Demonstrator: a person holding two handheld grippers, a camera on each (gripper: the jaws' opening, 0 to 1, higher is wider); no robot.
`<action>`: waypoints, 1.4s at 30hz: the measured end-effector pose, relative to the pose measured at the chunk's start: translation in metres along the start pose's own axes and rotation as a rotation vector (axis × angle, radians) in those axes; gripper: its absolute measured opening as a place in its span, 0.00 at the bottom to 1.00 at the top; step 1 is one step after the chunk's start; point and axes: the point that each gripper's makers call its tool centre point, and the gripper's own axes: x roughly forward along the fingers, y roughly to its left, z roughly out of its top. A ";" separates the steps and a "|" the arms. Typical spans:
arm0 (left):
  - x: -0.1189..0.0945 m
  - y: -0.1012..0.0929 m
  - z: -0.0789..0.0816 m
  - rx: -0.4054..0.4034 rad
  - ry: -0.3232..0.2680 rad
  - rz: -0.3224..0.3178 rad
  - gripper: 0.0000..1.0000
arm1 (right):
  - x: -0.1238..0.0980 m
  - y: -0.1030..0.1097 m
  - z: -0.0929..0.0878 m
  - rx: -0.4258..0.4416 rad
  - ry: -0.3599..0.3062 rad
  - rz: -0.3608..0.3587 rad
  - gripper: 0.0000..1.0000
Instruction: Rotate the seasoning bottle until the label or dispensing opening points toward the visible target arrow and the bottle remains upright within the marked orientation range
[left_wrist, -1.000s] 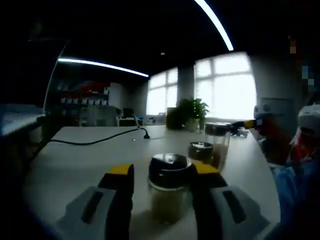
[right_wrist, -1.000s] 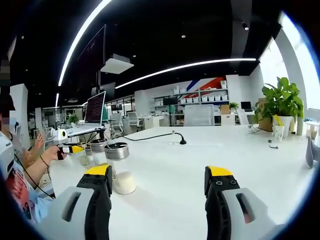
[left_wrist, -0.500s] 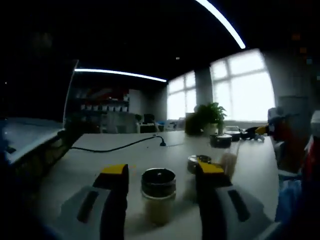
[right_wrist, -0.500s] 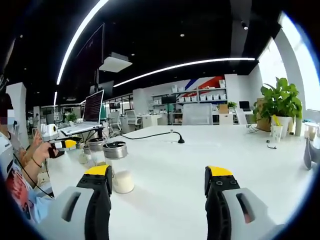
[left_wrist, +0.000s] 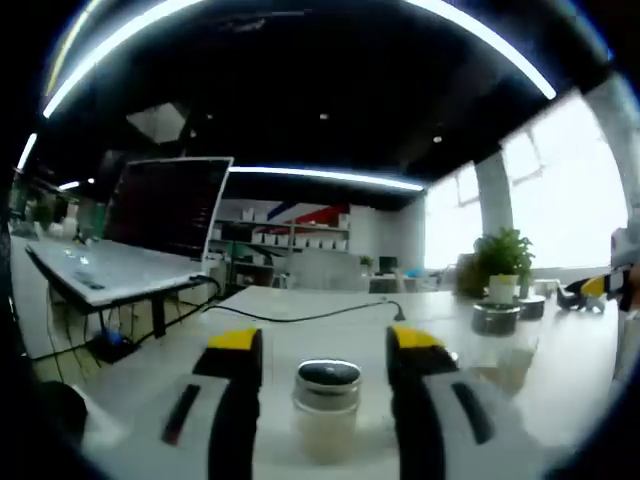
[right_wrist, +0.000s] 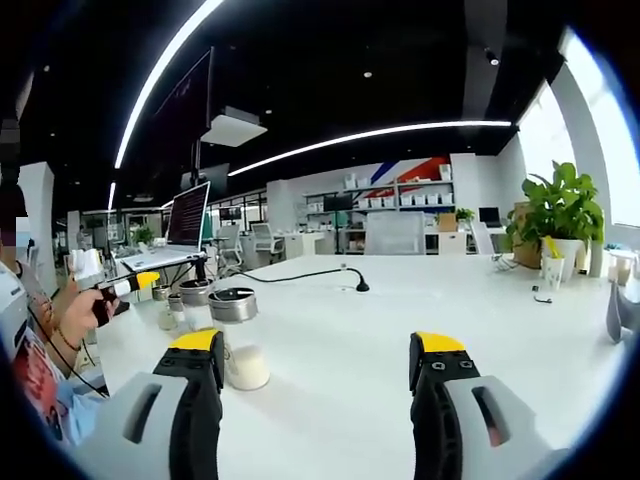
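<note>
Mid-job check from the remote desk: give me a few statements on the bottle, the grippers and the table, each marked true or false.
1. The seasoning bottle stands upright between the left gripper's jaws. True.
2. The left gripper is clamped on the bottle. False: a gap shows on each side of the bottle, so the jaws are open.
3. The right gripper holds a bottle. False: nothing sits between its open jaws; a bottle stands just past its left jaw.
4. A black cable lies on the white table. True.
5. A potted plant lies tipped over. False: it stands upright.
</note>
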 end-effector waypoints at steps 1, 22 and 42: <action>0.000 0.000 0.000 0.027 -0.009 0.020 0.44 | 0.000 0.000 0.000 0.000 0.000 -0.001 0.77; 0.018 0.000 -0.034 0.063 0.082 0.050 0.38 | 0.001 0.000 -0.002 0.001 0.007 0.004 0.77; 0.018 -0.008 -0.036 0.060 0.070 -0.047 0.34 | 0.001 -0.005 -0.002 0.004 0.005 -0.010 0.77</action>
